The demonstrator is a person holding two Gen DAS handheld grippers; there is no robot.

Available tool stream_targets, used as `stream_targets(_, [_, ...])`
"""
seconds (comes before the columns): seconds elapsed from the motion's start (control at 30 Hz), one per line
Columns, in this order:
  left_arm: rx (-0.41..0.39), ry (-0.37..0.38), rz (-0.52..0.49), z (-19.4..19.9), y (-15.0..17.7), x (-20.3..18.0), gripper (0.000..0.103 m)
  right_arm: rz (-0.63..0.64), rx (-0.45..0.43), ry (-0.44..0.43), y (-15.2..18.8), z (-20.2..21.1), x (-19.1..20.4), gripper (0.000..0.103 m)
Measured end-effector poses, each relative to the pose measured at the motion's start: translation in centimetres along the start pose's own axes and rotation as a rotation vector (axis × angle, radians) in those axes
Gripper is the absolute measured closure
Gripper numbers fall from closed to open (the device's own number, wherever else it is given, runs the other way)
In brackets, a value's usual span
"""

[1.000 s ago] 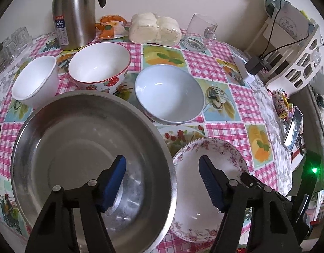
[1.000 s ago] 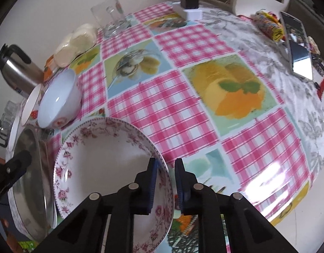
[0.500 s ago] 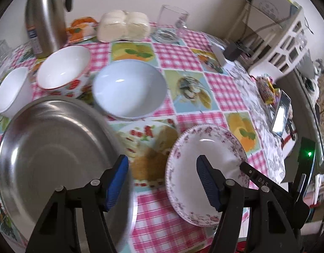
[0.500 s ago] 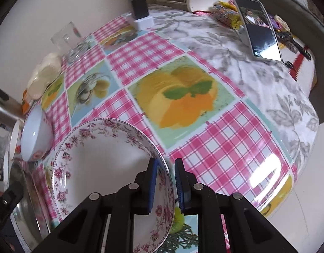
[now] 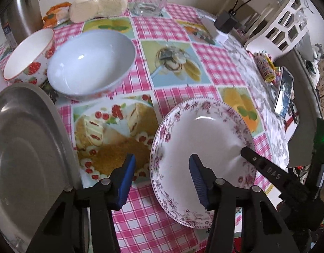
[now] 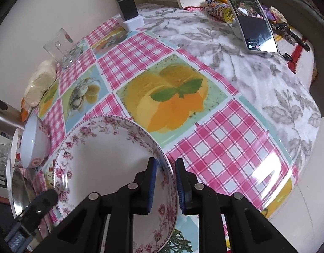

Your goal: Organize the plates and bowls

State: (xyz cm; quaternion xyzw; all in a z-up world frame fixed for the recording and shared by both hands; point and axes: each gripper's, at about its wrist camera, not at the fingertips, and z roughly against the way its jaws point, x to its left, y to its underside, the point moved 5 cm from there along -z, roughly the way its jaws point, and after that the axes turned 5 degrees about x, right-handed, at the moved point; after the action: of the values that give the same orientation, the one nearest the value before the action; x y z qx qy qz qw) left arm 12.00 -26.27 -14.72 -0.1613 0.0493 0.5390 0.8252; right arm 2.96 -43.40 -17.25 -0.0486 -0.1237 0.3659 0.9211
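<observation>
Floral plate [image 6: 103,158] now farther from steel basin [image 5: 25,143].

The floral plate [image 5: 206,139] is white inside, with a band of pink-purple roses and a fine dark dotted edge round its rim. The big bowl [image 5: 90,63] is pale bluish white. The smaller bowl [image 5: 29,57] is white with a thin orange-red rim and red strawberries on its outer wall. The metal basin [image 5: 29,154] is plain dull silver. The tablecloth [image 6: 220,147] mixes pink-and-white check squares with printed pictures of oranges, cake and cherries; beyond it lies a white cloth [image 6: 256,78] with grey leaves. The pads [image 5: 126,177] of each hand-held gripper are blue on black arms.
</observation>
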Motion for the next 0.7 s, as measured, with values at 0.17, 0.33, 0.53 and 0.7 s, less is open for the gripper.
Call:
stream_targets(0.17, [-0.004, -0.006, -0.024, -0.3, -0.1, -0.6, 0.055, 0.001, 0.001, -0.002, 0.0, -0.1, 0.1, 0.082])
stream_targets(0.33, [0.014, -0.015, -0.04, -1.1, 0.0, -1.1, 0.061, 0.005, 0.002, 0.0, -0.1, -0.3, 0.2, 0.08])
stream_targets(0.53, [0.051, -0.021, -0.03, -2.6, 0.3, -0.7, 0.062, 0.007, 0.004, 0.001, -0.1, -0.5, 0.4, 0.077])
stream_targets(0.7, [0.041, -0.02, -0.031, -2.8, 0.3, -0.6, 0.062, 0.014, -0.001, -0.004, -0.1, -0.7, 0.6, 0.075])
